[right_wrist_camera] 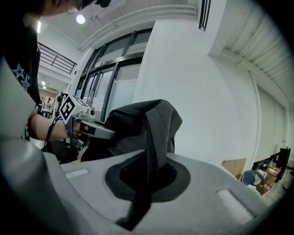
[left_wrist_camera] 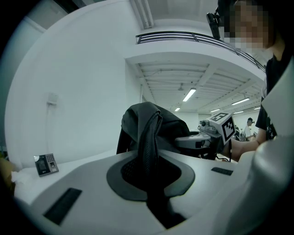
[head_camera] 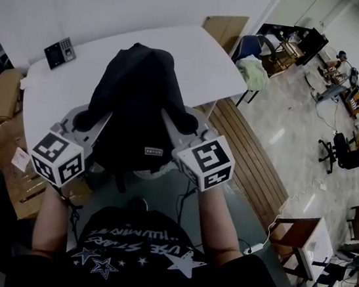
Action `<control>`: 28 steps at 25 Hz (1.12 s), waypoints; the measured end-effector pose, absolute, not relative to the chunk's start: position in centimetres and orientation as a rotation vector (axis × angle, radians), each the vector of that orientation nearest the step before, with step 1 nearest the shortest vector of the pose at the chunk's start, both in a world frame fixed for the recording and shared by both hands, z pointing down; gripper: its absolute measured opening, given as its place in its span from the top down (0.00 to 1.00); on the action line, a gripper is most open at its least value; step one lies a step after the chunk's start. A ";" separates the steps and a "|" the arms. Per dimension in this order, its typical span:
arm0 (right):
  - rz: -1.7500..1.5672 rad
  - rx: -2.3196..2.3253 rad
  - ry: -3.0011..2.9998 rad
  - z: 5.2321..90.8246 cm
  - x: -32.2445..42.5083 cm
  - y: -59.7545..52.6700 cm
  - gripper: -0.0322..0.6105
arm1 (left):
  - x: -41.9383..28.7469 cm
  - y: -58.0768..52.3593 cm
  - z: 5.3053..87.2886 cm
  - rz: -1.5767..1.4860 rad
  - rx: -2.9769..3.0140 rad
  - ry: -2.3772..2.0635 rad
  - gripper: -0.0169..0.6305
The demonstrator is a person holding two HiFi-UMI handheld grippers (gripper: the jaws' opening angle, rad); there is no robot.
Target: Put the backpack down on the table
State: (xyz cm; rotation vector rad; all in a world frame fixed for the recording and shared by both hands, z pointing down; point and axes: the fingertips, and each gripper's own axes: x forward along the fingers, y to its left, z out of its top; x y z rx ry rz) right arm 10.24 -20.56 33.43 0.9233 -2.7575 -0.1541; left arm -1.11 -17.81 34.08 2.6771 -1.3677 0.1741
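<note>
- White counter [head_camera: 198,56] in an open workshop; a small keypad device [head_camera: 59,53] sits at its far left corner, and cardboard boxes [head_camera: 4,92] stand on the floor beside it.
- Backpack [head_camera: 136,100]: black, upright, held up by both shoulder straps over the near part of the counter. Whether its base touches the top cannot be told.
- Left gripper [head_camera: 95,123]: jaws pressed nearly together, pinching the left strap [left_wrist_camera: 149,151], which runs up between them to the bag.
- Right gripper [head_camera: 180,131]: jaws pressed together on the right strap [right_wrist_camera: 154,151] in the same way.
- Step in hand, as judged: carrying the bag in over the counter, set-down not yet made.
- Next move calls for: both grippers lowering evenly until the base rests on the counter, well clear of the near edge, then letting go of the straps.
</note>
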 end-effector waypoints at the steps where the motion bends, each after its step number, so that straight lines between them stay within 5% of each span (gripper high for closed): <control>1: -0.152 0.919 -2.764 33.4 10.7 -21.0 0.94 | -0.6 -18.2 33.9 0.175 2.674 -1.375 0.92; 12: -0.077 0.868 -2.779 34.6 11.8 -25.7 0.94 | 0.8 -22.4 35.0 0.217 2.611 -1.392 0.92; 28: -0.149 0.904 -2.757 32.5 5.3 -37.9 0.94 | -6.2 -35.4 33.4 0.091 2.650 -1.372 0.92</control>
